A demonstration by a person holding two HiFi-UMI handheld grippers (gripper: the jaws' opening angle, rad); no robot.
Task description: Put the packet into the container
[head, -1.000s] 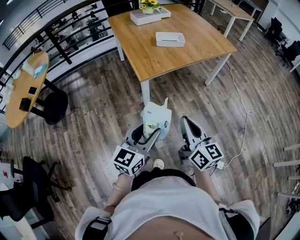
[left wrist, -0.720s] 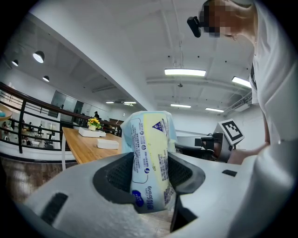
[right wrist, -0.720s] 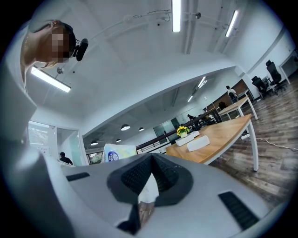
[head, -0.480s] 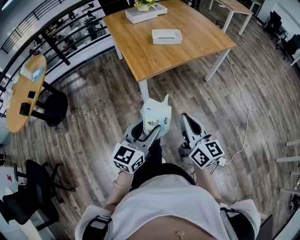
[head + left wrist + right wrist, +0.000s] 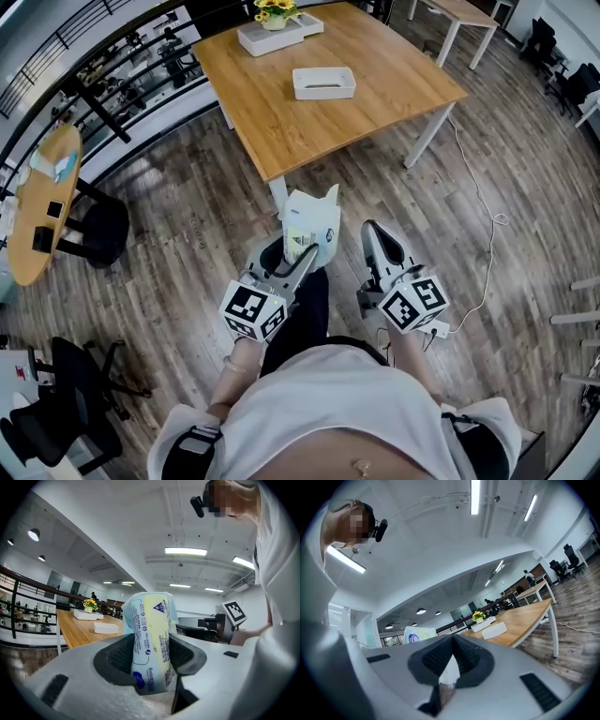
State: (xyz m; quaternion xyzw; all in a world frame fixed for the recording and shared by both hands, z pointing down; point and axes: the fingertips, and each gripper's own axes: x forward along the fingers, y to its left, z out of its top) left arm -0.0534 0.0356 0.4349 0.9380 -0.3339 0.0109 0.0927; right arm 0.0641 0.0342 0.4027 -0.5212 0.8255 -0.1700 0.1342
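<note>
Packet [image 5: 152, 639]: held upright between the two jaws of the left gripper [image 5: 298, 255], with its lower end sunk between the ribbed pads and its upper half standing clear above them.
Left gripper state: closed on the packet, both pads pressed against its sides, and the jaws kept fairly wide by the pack's thickness.
Packet position in the room: carried in the air in front of the person, above the wooden floor [image 5: 187, 216], just short of the near corner of the table [image 5: 281, 122] as seen from the head view.
Right gripper [image 5: 380, 246]: jaws brought together at the tips, with nothing gripped; it is held just beside the packet, to its right, without touching it.
Packet appearance: a soft plastic pack, pale blue and white at the edges with a pale yellow panel down the middle; the sealed top end is crumpled, with one corner sticking up.
Print on the packet: a small dark blue triangle mark near the top, a round blue mark near the bottom and lines of blue text are seen; the lettering appears inverted and cannot be read with certainty.
Container [image 5: 323, 82]: a shallow white rectangular tray lying on the table, well apart from the packet.
Other item on the table: a white planter with yellow flowers [image 5: 272, 26] at the far edge.
</note>
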